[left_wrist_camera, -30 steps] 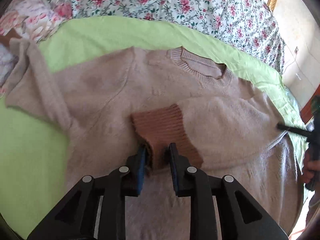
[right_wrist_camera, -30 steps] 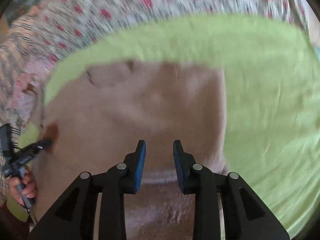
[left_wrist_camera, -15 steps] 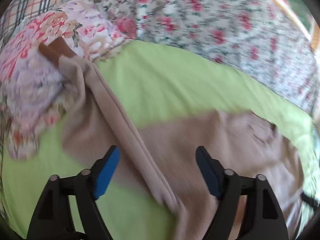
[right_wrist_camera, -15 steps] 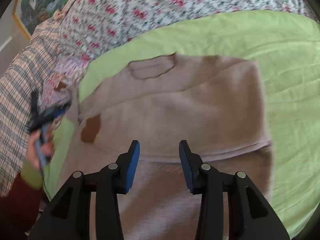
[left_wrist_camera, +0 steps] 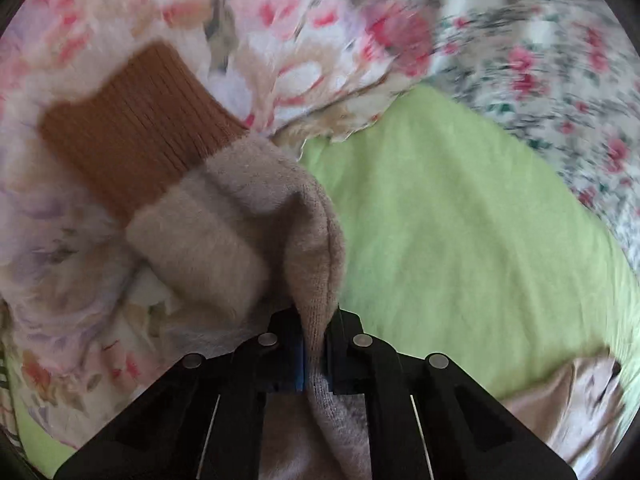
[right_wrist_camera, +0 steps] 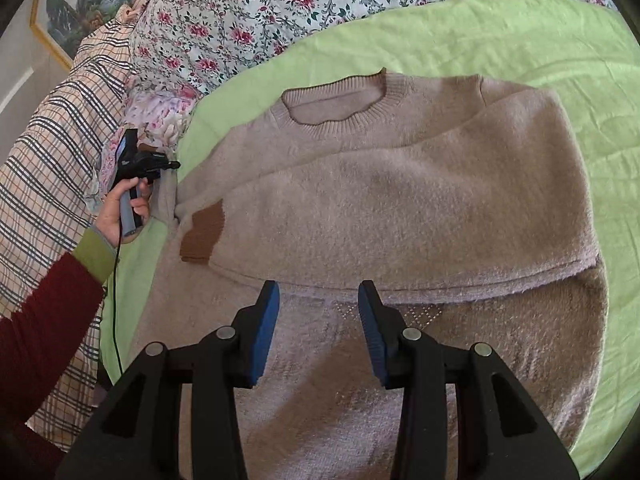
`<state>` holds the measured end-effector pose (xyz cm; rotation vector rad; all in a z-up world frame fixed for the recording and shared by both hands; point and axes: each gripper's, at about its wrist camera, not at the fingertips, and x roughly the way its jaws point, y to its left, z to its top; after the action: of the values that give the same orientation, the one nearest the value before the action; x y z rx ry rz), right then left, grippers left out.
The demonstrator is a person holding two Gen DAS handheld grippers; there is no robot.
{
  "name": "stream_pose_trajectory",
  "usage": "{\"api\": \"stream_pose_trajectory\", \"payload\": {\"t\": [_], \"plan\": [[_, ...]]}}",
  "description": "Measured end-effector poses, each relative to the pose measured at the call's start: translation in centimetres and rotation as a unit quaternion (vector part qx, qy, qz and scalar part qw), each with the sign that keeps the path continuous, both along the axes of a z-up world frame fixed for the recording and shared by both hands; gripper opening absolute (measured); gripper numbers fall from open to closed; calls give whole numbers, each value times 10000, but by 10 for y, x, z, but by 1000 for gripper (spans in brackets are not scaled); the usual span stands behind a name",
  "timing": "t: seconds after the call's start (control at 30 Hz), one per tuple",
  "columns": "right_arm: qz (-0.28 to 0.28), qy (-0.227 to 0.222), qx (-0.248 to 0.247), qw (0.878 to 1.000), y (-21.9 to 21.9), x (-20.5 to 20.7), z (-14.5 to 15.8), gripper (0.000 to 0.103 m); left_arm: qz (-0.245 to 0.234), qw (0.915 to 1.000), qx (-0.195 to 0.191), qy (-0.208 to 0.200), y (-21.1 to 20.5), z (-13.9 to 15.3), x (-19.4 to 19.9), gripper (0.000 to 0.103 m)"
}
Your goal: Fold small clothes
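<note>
A beige knit sweater (right_wrist_camera: 400,208) lies flat on a green sheet (right_wrist_camera: 560,48), neck away from me. One sleeve is folded across its chest, and the brown cuff (right_wrist_camera: 202,236) of that sleeve rests near the left side. My left gripper (left_wrist_camera: 316,344) is shut on the other sleeve (left_wrist_camera: 224,240), a short way behind its brown cuff (left_wrist_camera: 132,128), which lies on a floral pillow. In the right wrist view the left gripper (right_wrist_camera: 172,166) sits at the sweater's left edge, held by a hand (right_wrist_camera: 120,212). My right gripper (right_wrist_camera: 318,304) hovers open over the sweater's lower body, holding nothing.
Floral bedding (right_wrist_camera: 280,4) runs along the far side, and a floral pillow (left_wrist_camera: 280,40) lies at the left. A plaid cloth (right_wrist_camera: 52,152) covers the left edge. A framed picture (right_wrist_camera: 80,4) hangs behind. Bare green sheet (left_wrist_camera: 460,240) shows to the right of the held sleeve.
The left gripper let go of the folded sleeve's cuff, swung left to the other sleeve, opened wide and shut on it. The right gripper's jaws widened a little.
</note>
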<state>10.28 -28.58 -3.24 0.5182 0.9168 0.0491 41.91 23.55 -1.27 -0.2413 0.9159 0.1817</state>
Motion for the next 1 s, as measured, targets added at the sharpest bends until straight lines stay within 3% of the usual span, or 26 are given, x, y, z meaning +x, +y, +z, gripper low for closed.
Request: {"api": "stream_pose_trajectory", "payload": {"t": [0.2, 0.27, 0.43, 0.5, 0.6, 0.7, 0.87, 0.93, 1.0], "plan": [[-42, -107, 49, 9999, 4, -4, 4, 42, -1043, 9908, -59, -861, -55, 44, -71, 4], [-106, -160, 97, 9998, 3, -8, 7, 42, -1484, 9828, -117, -1096, -84, 58, -95, 4], [-258, -237, 165, 9993, -3, -19, 12, 42, -2610, 9530, -397, -1483, -174, 80, -153, 4], [-380, -224, 259, 9987, -10, -24, 11, 42, -3075, 9383, -486, -1506, -205, 77, -168, 4], [-570, -218, 349, 9975, -21, -28, 9, 42, -3806, 9127, -279, -1459, -259, 66, -191, 4], [-728, -192, 321, 9966, -29, -28, 8, 42, -4285, 8951, -69, -1233, -300, 42, -203, 5], [-764, -128, 283, 9966, -33, -11, 9, 42, -4557, 8873, 70, -708, -324, 5, -202, 11], [-666, -147, 240, 9974, -32, 2, 12, 43, -4552, 8885, 103, -573, -322, -1, -206, 22], [-466, -207, 191, 9985, -24, 20, 18, 43, -4498, 8914, 40, -551, -310, -2, -216, 56]]}}
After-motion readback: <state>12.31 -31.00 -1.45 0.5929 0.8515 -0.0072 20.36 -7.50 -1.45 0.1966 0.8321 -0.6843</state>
